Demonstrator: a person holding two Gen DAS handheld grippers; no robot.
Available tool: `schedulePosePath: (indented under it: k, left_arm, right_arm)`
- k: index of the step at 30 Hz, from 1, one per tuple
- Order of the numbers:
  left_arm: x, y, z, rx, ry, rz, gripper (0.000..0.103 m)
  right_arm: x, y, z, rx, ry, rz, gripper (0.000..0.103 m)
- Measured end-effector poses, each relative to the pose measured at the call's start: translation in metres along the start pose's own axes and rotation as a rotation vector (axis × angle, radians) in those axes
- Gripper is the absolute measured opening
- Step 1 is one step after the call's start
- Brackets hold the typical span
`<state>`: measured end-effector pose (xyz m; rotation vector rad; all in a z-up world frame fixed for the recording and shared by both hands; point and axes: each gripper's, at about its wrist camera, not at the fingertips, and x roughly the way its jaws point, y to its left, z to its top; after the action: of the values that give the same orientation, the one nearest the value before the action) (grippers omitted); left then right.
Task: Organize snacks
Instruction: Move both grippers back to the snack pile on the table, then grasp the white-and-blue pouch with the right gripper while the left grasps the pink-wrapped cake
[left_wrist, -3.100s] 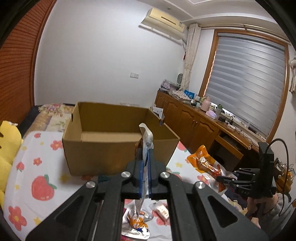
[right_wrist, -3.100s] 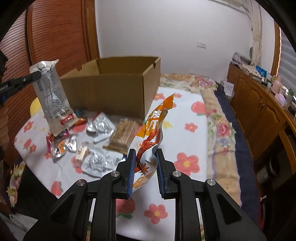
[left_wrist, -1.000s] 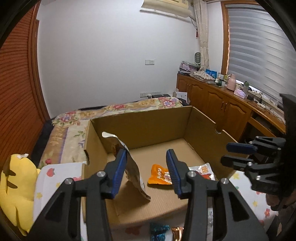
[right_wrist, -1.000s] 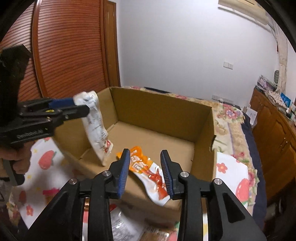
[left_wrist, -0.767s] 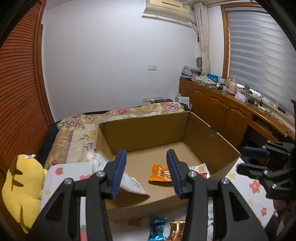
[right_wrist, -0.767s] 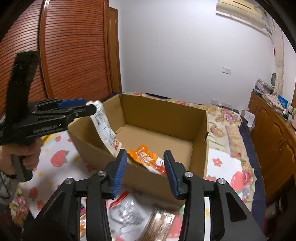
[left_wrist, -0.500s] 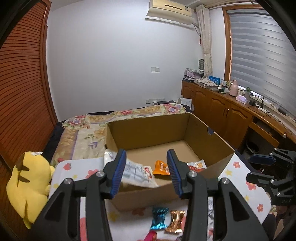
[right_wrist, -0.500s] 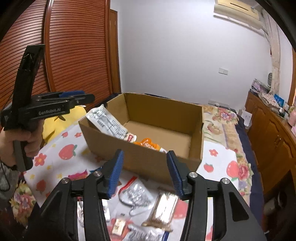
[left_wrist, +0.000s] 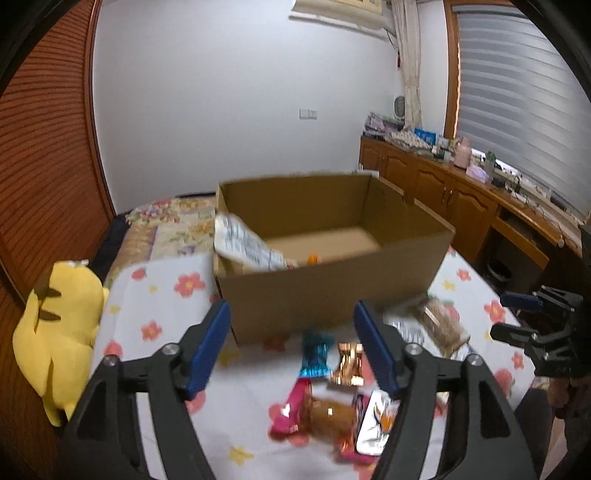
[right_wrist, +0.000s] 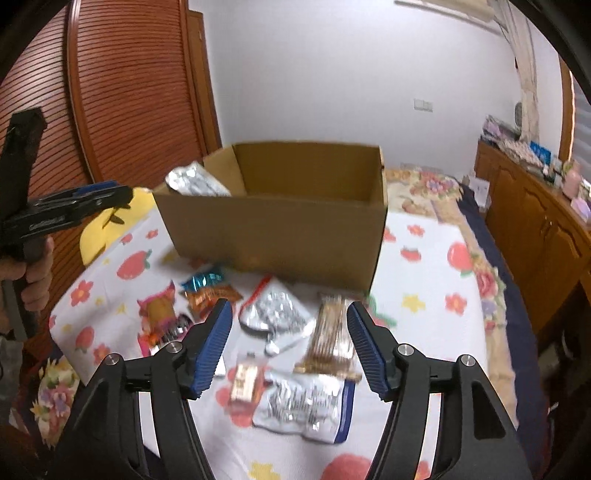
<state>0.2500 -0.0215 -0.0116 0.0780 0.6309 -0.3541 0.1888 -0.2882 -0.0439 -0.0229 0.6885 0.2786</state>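
A brown cardboard box stands on the flowered tablecloth. A silver pouch leans in its left corner, and an orange packet peeks over the front wall. Loose snacks lie in front: a teal candy, a gold candy, a silver pouch, a pack of biscuit sticks and a white-blue pouch. My left gripper and right gripper hover over them, jaws opening, nothing between them.
A yellow plush toy sits at the table's left edge. A bed with a floral cover lies behind the box. Wooden cabinets run along the right wall and a slatted wooden door stands on the left.
Both grippers let go of their packets, which now lie in the box. Both drew back from the box toward the loose snacks, and their jaws stand wider.
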Motion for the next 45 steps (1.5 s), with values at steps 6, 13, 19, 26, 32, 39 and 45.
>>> schedulePosePath:
  k: [6,13,19,26,32,39,45]
  left_arm:
    - [0.019,-0.007,-0.039,-0.020,0.075,-0.016,0.072]
    - [0.036,-0.014,-0.075,-0.080,0.133,-0.032,0.072]
    - [0.038,-0.016,-0.093,-0.091,0.149,-0.005,0.072]
    - [0.039,-0.014,-0.106,-0.122,0.160,-0.013,0.075]
    - [0.043,-0.014,-0.109,-0.129,0.170,-0.022,0.075]
    - [0.046,-0.016,-0.106,-0.149,0.173,-0.042,0.076]
    - [0.055,-0.014,-0.100,-0.226,0.179,-0.064,0.076]
  right_arm:
    - [0.015,-0.005,-0.025,0.021,0.056,0.000,0.066]
    - [0.029,-0.009,-0.050,0.024,0.116,-0.007,0.066]
    - [0.036,-0.019,-0.068,0.069,0.155,-0.013,0.066]
    - [0.045,-0.023,-0.075,0.090,0.177,-0.001,0.068]
    - [0.051,-0.024,-0.074,0.092,0.176,-0.019,0.082]
    - [0.058,-0.020,-0.074,0.066,0.176,-0.034,0.087]
    - [0.053,-0.017,-0.079,0.054,0.146,-0.035,0.060]
